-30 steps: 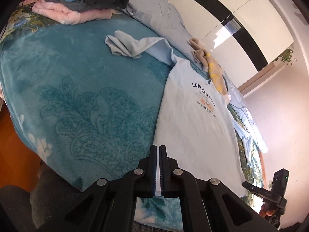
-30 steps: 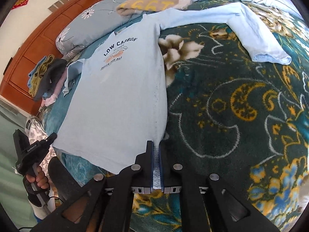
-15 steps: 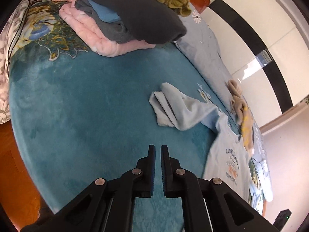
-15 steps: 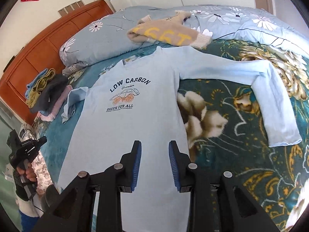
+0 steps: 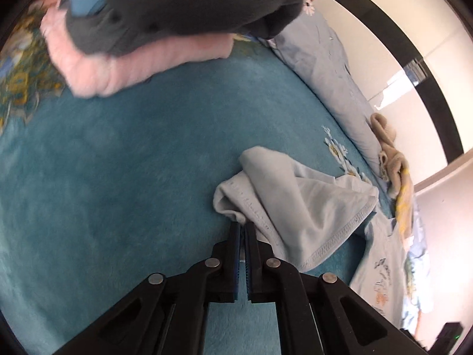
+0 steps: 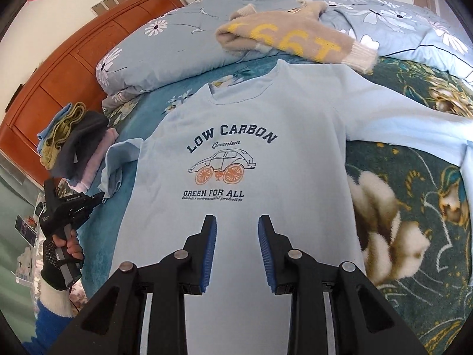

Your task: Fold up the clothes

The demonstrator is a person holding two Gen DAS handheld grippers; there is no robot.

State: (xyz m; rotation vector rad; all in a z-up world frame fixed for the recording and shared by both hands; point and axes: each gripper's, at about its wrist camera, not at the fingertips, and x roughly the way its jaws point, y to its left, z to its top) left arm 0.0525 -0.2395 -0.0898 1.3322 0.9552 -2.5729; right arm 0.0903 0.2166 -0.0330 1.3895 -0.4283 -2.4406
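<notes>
While my left gripper (image 5: 242, 227) reaches the crumpled left sleeve (image 5: 283, 204) near the left edge of the bed (image 5: 118, 177), its jaws are nearly together, and I cannot tell if cloth is between them. Behind the sleeve a stack of folded clothes (image 5: 142, 29) lies at the bed's head corner. To the right, the light blue shirt (image 6: 236, 153) lies flat, print up, across the middle of the bed, collar toward the pillows (image 6: 165, 50). My right gripper (image 6: 236, 230) hovers over its lower half with jaws wide apart, holding nothing. A beige sweater (image 6: 295, 41) rests beyond the collar.
</notes>
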